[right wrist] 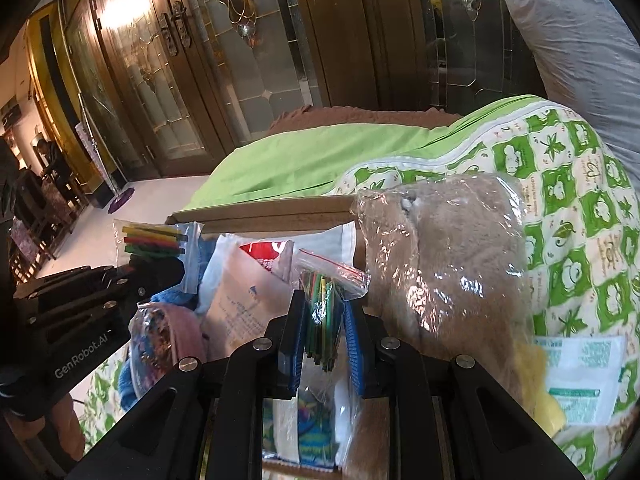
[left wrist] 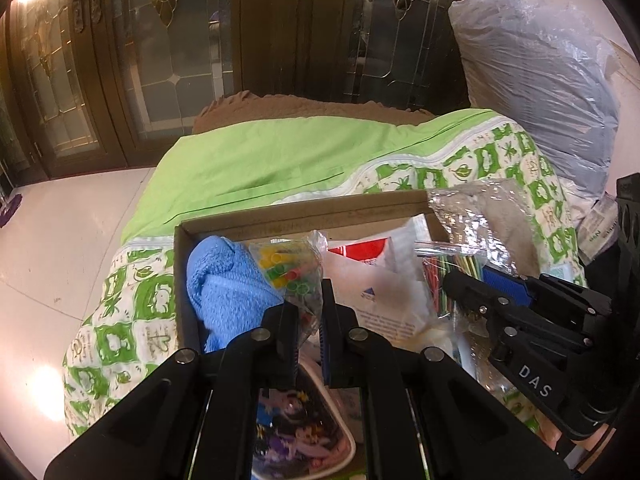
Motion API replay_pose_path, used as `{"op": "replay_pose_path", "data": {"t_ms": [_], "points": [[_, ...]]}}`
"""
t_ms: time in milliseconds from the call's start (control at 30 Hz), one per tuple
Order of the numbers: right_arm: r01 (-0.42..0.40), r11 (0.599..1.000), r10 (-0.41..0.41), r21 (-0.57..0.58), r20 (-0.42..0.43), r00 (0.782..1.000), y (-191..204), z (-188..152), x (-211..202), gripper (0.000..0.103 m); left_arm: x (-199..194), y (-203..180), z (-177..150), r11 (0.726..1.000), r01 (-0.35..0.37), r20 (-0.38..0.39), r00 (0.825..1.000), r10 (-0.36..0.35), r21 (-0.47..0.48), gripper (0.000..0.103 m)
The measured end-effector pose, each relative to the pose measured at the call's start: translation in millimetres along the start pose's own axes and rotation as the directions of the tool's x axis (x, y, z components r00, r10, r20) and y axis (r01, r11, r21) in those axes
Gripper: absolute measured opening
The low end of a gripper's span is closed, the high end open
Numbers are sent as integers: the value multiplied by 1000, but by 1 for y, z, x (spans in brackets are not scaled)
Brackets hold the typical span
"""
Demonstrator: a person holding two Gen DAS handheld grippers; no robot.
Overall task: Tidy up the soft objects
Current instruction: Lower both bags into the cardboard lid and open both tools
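Note:
A cardboard box (left wrist: 304,210) rests on a green bedspread (left wrist: 280,160). In it lie a blue towel (left wrist: 224,280), a white printed packet (left wrist: 380,292) and other bags. My left gripper (left wrist: 310,312) is shut on a clear bag of coloured tubes (left wrist: 292,268) and holds it over the box. In the right wrist view this bag (right wrist: 154,240) shows at the left. My right gripper (right wrist: 322,328) is shut on a clear zip bag of thin coloured sticks (right wrist: 324,300) above the box (right wrist: 260,210). A brown plush in plastic wrap (right wrist: 444,264) lies to its right.
A big grey plastic-wrapped bundle (left wrist: 540,92) stands at the back right. Dark wooden glass doors (left wrist: 180,40) line the back. White floor (left wrist: 60,240) lies to the left. A green-printed sachet (right wrist: 580,380) lies on the patterned quilt (right wrist: 572,208). A cartoon-printed pouch (left wrist: 300,420) lies under my left gripper.

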State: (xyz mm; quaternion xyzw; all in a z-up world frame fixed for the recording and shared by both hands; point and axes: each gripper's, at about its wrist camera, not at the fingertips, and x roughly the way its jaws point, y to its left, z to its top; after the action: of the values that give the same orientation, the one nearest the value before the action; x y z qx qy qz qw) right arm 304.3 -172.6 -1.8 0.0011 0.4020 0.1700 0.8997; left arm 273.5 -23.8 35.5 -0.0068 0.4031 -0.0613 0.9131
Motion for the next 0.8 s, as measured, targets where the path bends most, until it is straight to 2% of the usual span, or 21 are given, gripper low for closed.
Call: {"op": "replay_pose_path", "data": {"t_ms": [167,233,267,300,367,467,633,733,800], "points": [[-9,1000,9,10,0,1000,-4,3,7,20,12,5,1,1000,13,-6,1000,-13,-28,7],[-11,1000,11,12,2,1000,-5,3,9,29,13,7,1,999,21,-10,1000,-22,-49,17],[-14,1000,14,14,5,1000,-5,3,9,32,13,8,1,998,21,-9,1000,-22,-57,32],[-17,1000,17,16,14,1000,-4,2,8,36,12,8,2,998,21,-6,1000,-21,-59,52],[-14,1000,14,10,32,999,-3,2,4,38,7,9,3,998,12,20,1000,-11,-66,71],[-11,1000,12,-8,74,997,-3,-1,-8,45,-3,13,6,997,14,43,999,-10,-77,74],[32,999,-33,9,178,984,-9,-17,-37,64,-21,20,0,995,0,61,998,6,-98,76],[58,998,-64,32,204,977,-16,-34,-53,76,-34,22,-15,994,-20,66,997,27,-105,77],[65,997,-73,47,204,976,-18,-45,-60,79,-42,23,-29,994,-29,56,998,36,-109,77]]}}
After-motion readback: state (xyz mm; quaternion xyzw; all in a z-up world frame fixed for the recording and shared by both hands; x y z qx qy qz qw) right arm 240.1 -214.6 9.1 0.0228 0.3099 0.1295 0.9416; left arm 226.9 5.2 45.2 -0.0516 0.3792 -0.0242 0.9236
